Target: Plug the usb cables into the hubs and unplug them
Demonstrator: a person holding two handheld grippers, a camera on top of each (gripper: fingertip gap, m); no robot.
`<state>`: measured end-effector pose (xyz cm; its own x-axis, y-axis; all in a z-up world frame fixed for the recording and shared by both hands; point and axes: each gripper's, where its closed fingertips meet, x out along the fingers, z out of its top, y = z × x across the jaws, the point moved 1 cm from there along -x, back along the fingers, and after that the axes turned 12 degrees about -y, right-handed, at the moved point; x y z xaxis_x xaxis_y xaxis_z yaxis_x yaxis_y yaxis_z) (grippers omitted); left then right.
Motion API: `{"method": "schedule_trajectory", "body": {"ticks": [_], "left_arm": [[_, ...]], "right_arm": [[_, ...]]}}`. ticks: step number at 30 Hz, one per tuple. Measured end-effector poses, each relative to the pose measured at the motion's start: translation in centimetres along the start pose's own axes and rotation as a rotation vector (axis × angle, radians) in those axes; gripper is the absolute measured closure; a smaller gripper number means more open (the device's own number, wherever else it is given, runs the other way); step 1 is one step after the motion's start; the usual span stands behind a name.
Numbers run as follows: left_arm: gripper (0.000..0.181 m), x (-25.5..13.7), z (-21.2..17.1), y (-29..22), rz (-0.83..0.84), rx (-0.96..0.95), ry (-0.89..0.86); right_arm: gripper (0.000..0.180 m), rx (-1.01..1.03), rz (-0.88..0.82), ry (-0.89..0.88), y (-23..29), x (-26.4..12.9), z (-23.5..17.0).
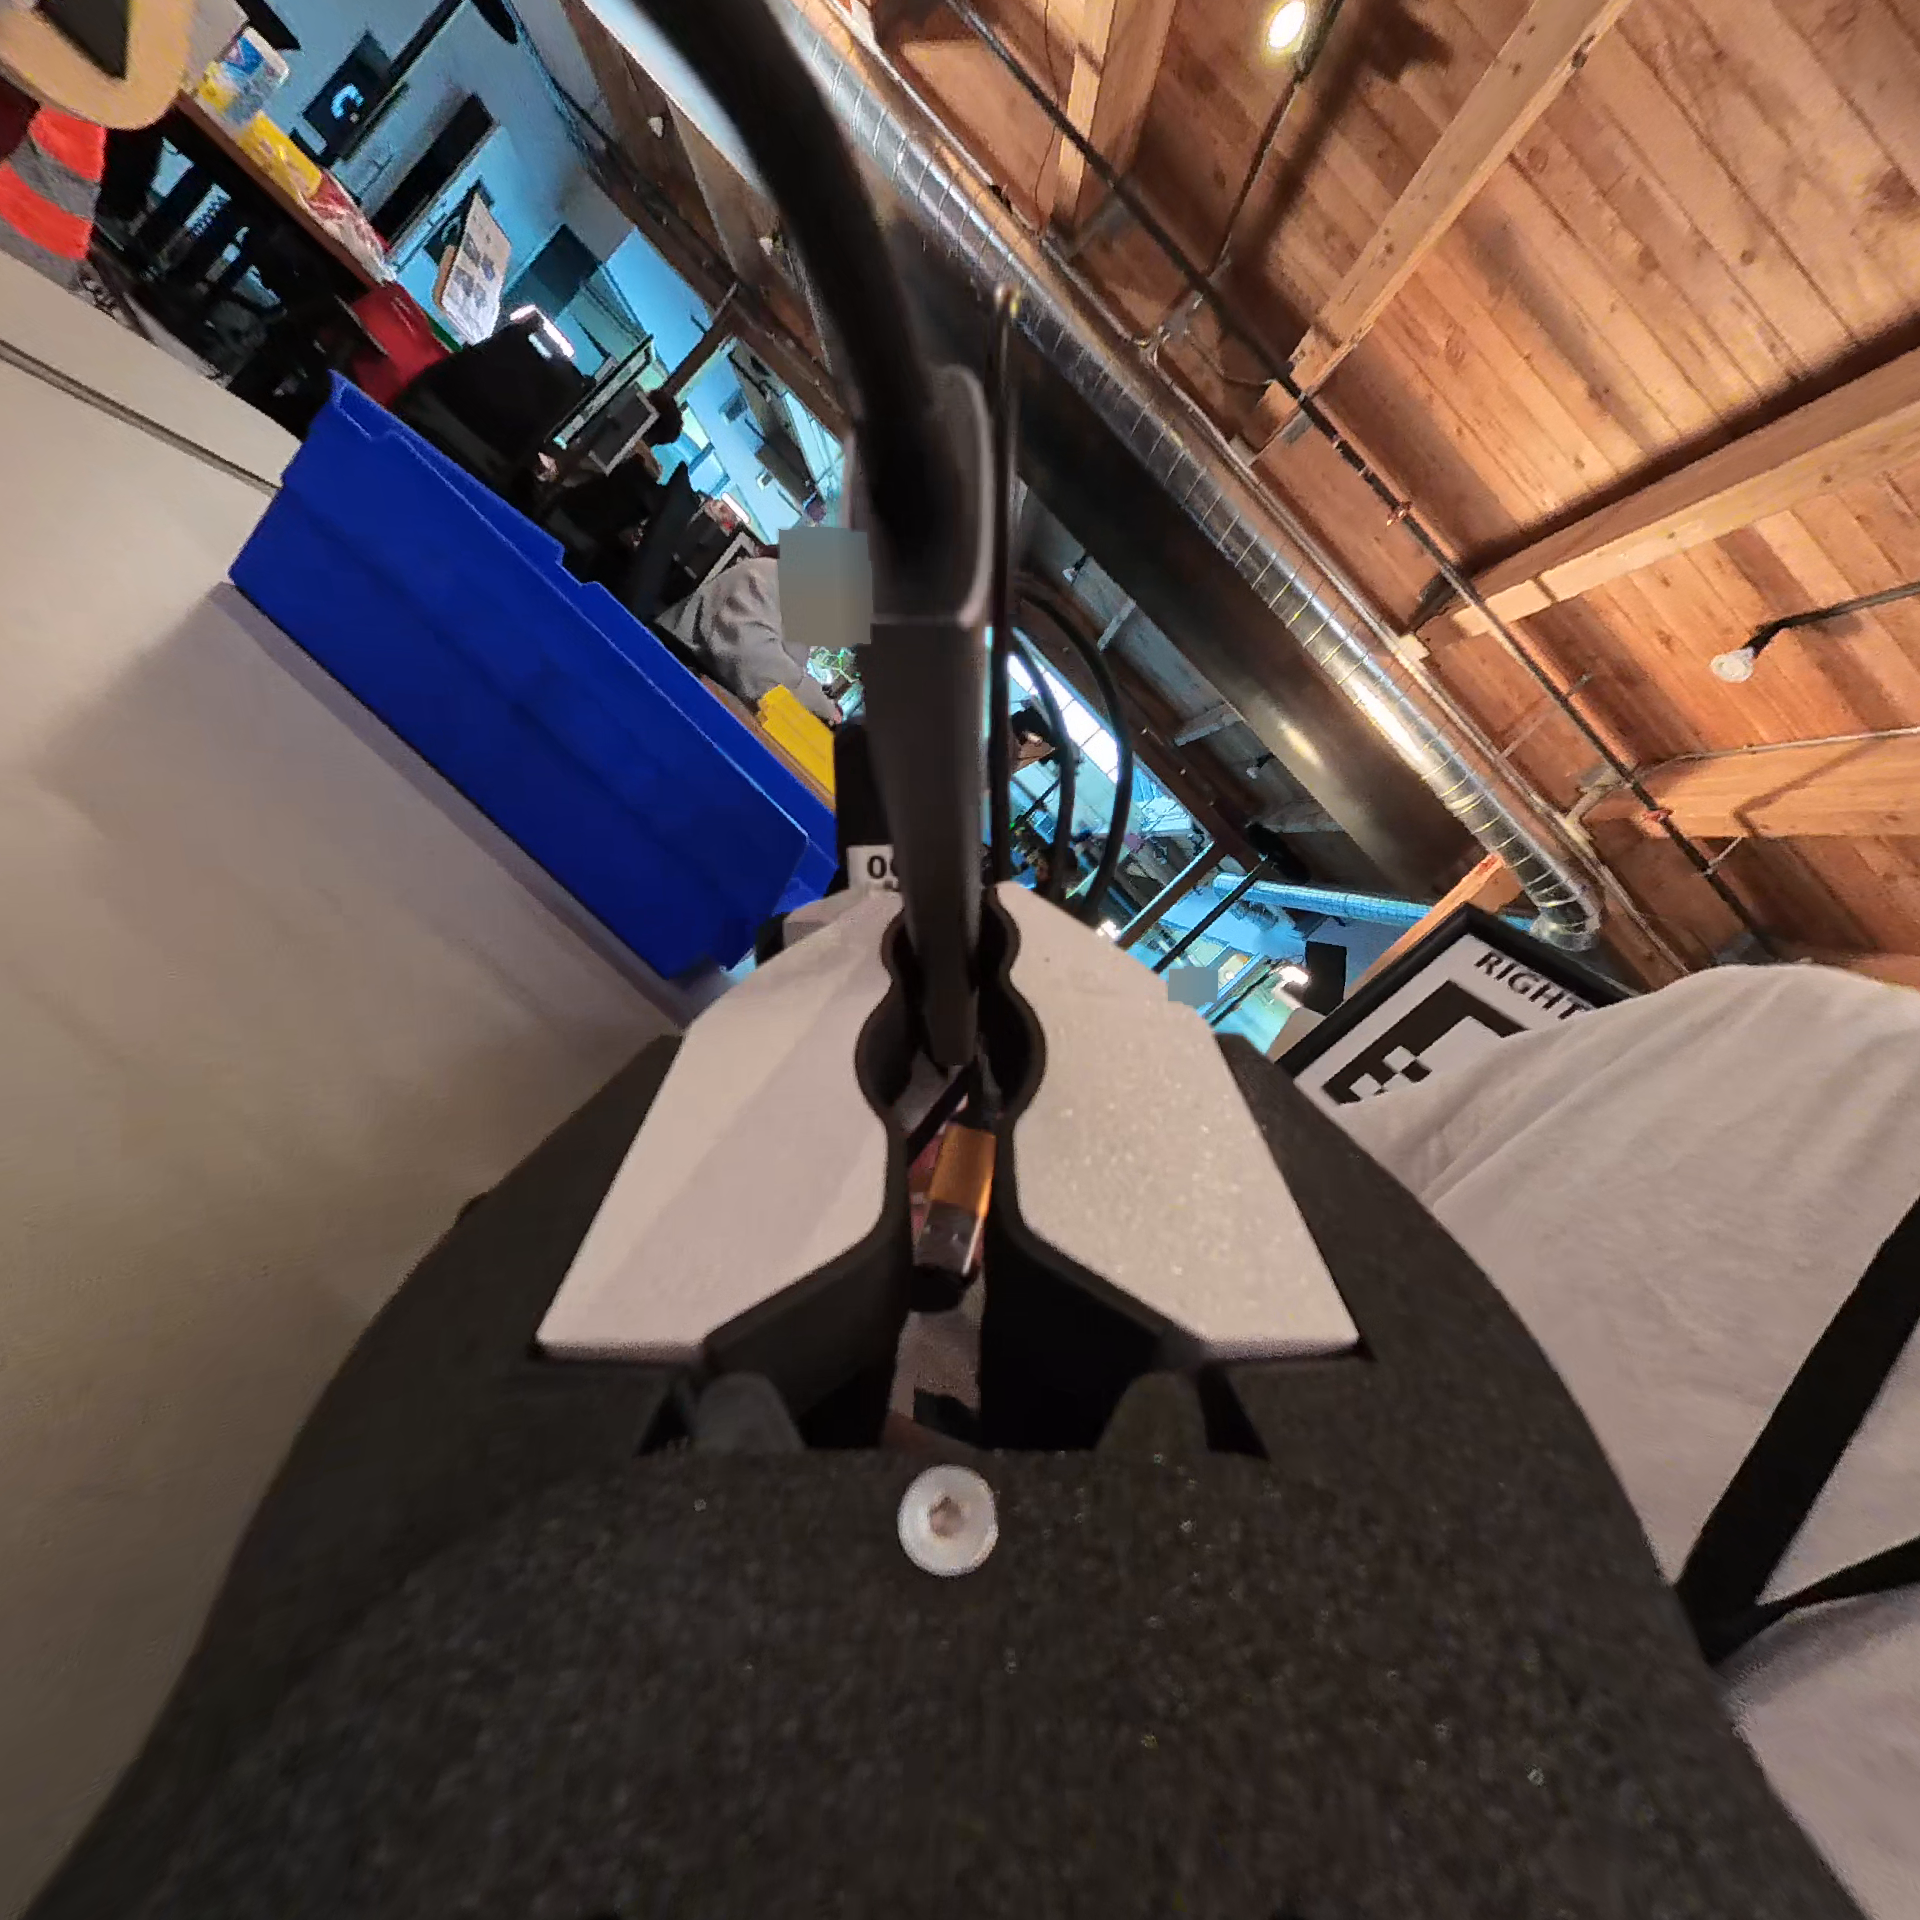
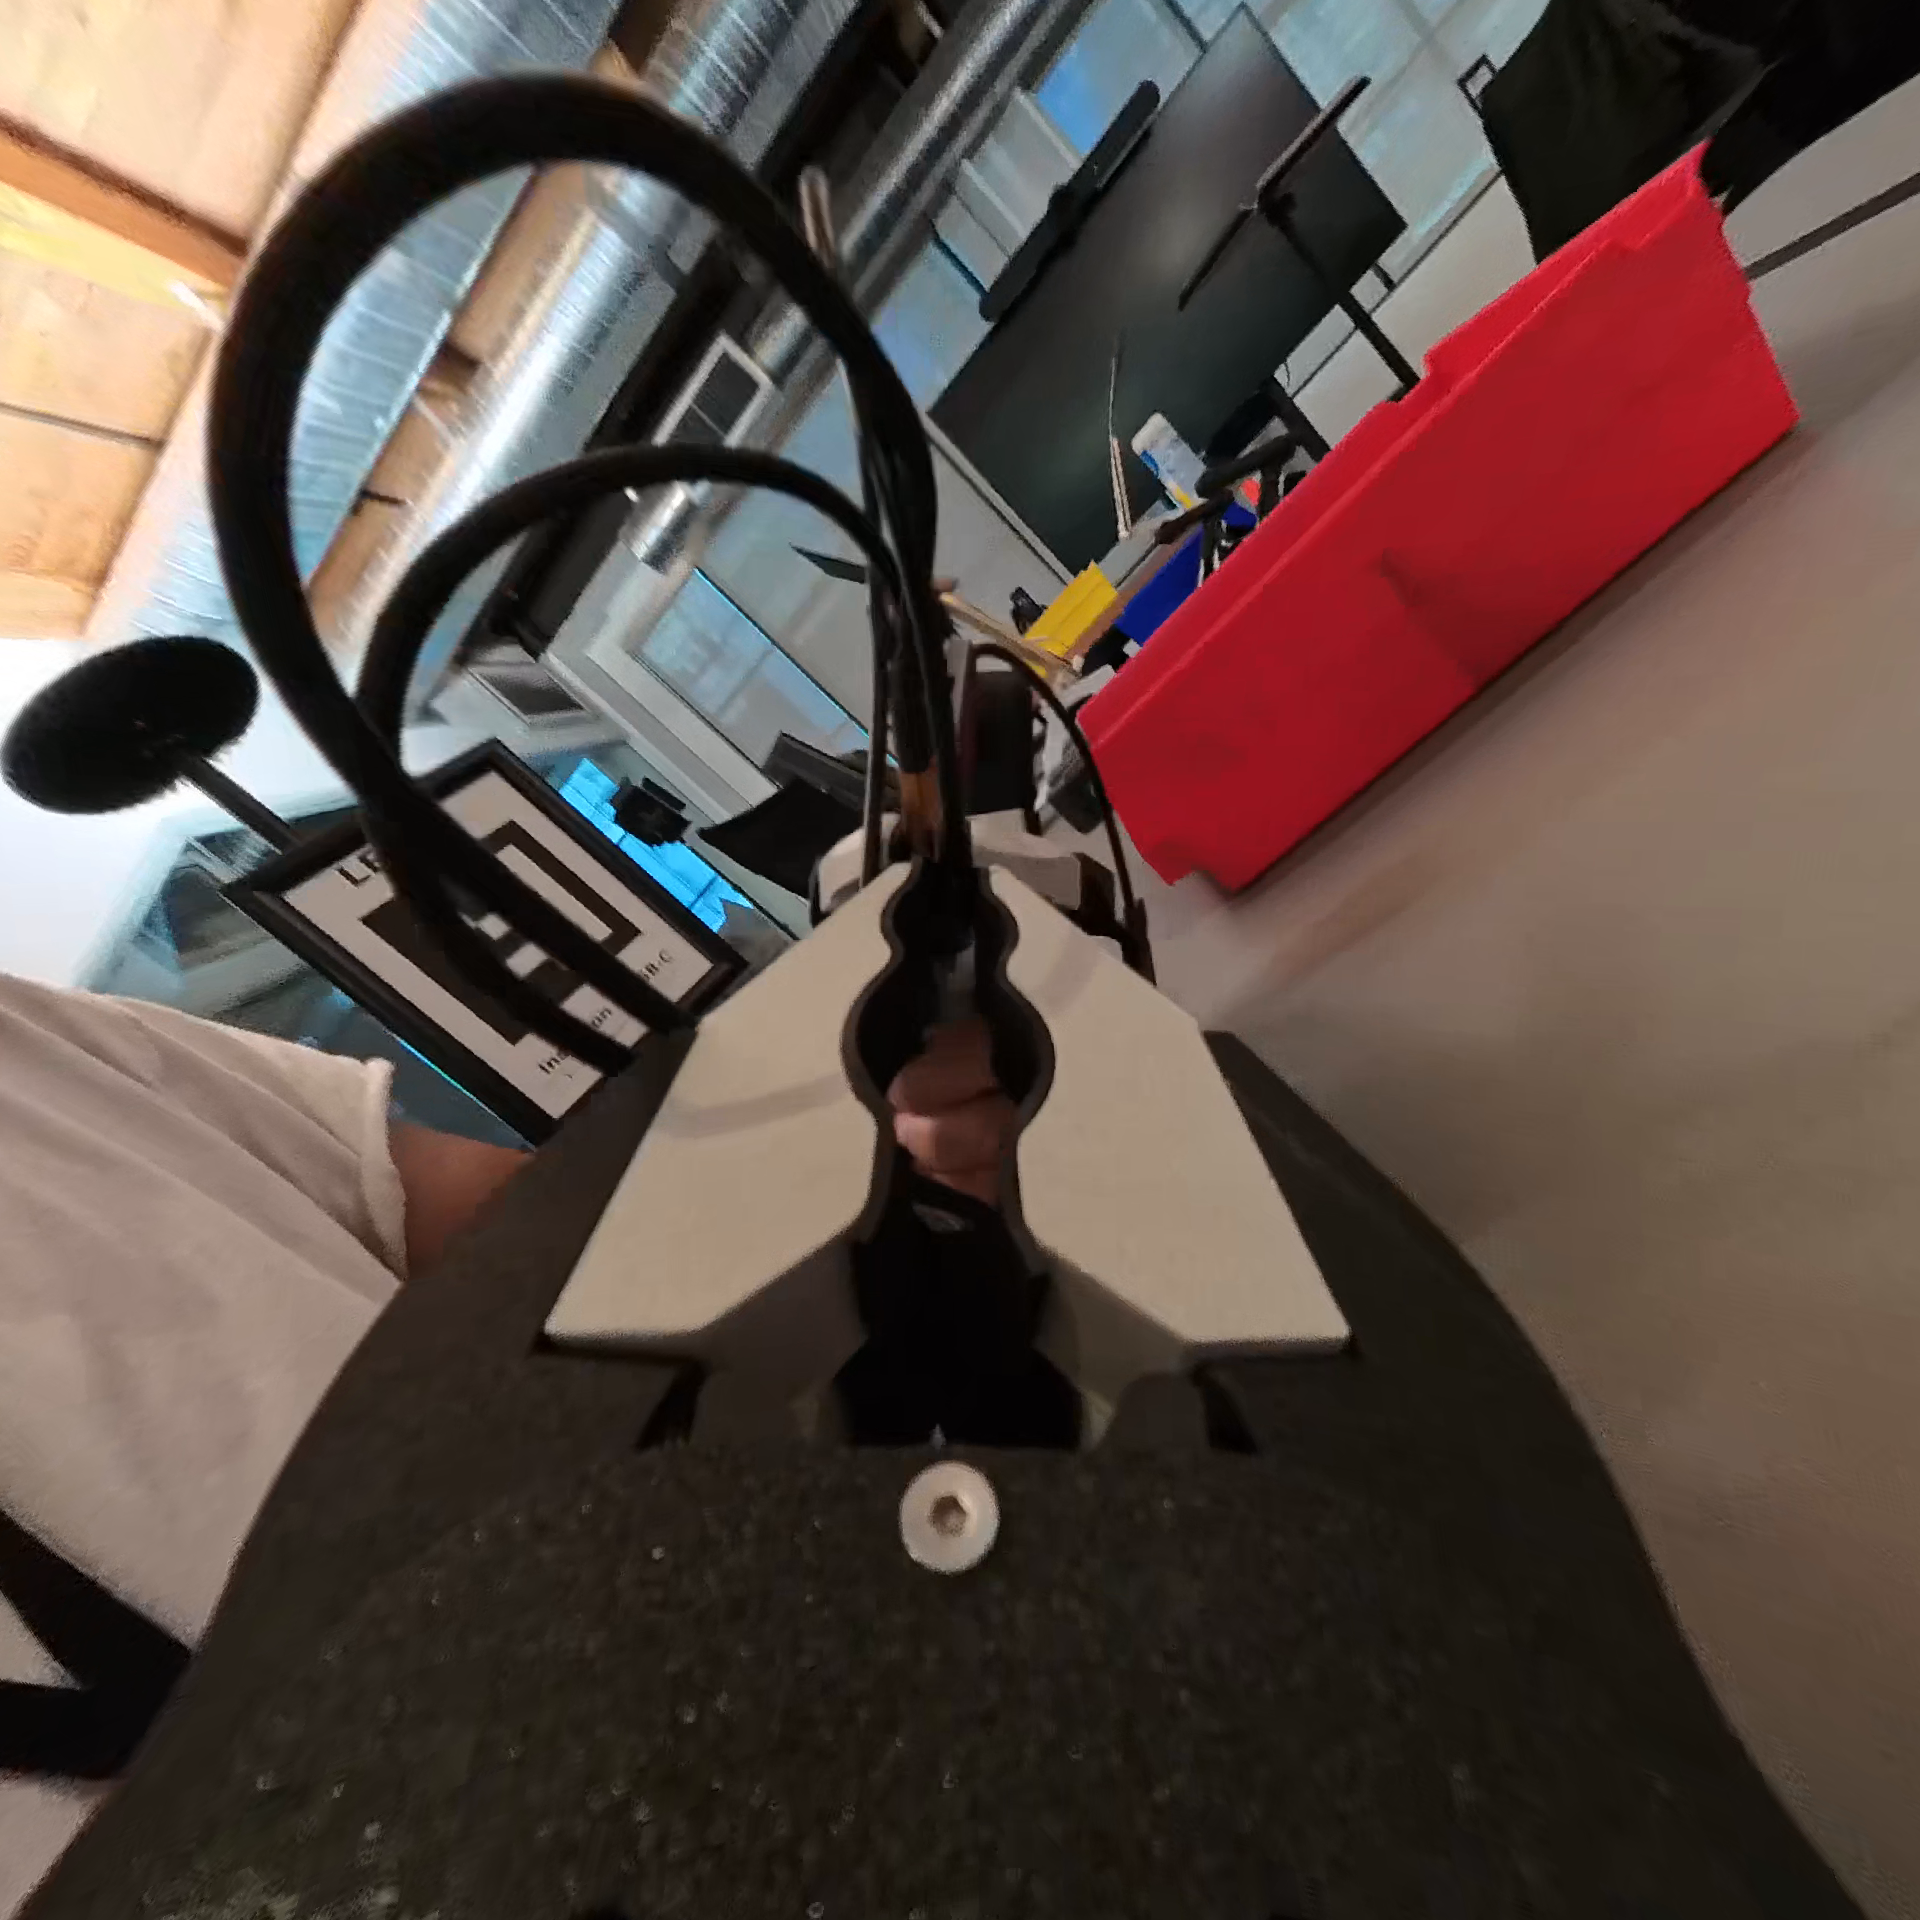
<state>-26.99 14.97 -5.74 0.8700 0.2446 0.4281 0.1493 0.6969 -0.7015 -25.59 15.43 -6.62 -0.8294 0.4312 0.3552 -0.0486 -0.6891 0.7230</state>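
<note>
In the left wrist view my left gripper [image 1: 951,920] is shut on a slim dark hub [image 1: 930,748] that stands edge-on out of the fingertips. A thick black cable [image 1: 821,197] curves up from the hub's far end. An orange usb plug [image 1: 954,1184] with a metal tip lies in the gap between the fingers, behind the hub. In the right wrist view my right gripper [image 2: 940,899] is shut on a black usb cable [image 2: 914,748] with an orange band. Two black cable loops [image 2: 301,520] arc to the left. A hand [image 2: 951,1112] shows behind the gap.
A blue bin [image 1: 520,644] stands on the pale table [image 1: 208,987] at the left. A red bin [image 2: 1455,582] stands on the table [image 2: 1610,1039] at the right. Each view shows the other gripper's marker plate [image 1: 1455,1023] [image 2: 488,935] and a white sleeve [image 1: 1662,1195]. Only a small space, under 4 cm, lies between the two pairs of fingers.
</note>
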Motion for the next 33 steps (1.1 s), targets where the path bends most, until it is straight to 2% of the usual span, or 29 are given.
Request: {"method": "schedule_trajectory", "body": {"ticks": [5,21,25,28,31,33], "left_arm": [[0.171,-0.3,0.5,-0.3,-0.012,0.033,-0.013],[0.171,-0.1,0.0,0.2,0.003,0.018,-0.012],[0.171,-0.1,0.1,0.6,0.032,0.021,-0.043],[0.171,0.0,0.2,0.8,0.035,-0.007,-0.068],[0.171,0.0,0.1,0.8,0.021,0.005,-0.019],[0.171,0.0,0.1,0.4,-0.003,0.003,0.027]], "right_arm": [[0.175,-0.018,0.025,-0.044,0.7,0.0,1.2],[0.175,0.001,0.01,-0.038,0.4,0.3,0.8],[0.175,-0.073,-0.032,-0.02,-0.1,0.3,0.4],[0.175,-0.018,-0.027,-0.054,-0.3,0.2,0.5],[0.174,-0.053,-0.014,0.018,-0.1,0.1,0.6],[0.166,-0.09,0.003,0.074,0.3,-0.2,1.0]]}}
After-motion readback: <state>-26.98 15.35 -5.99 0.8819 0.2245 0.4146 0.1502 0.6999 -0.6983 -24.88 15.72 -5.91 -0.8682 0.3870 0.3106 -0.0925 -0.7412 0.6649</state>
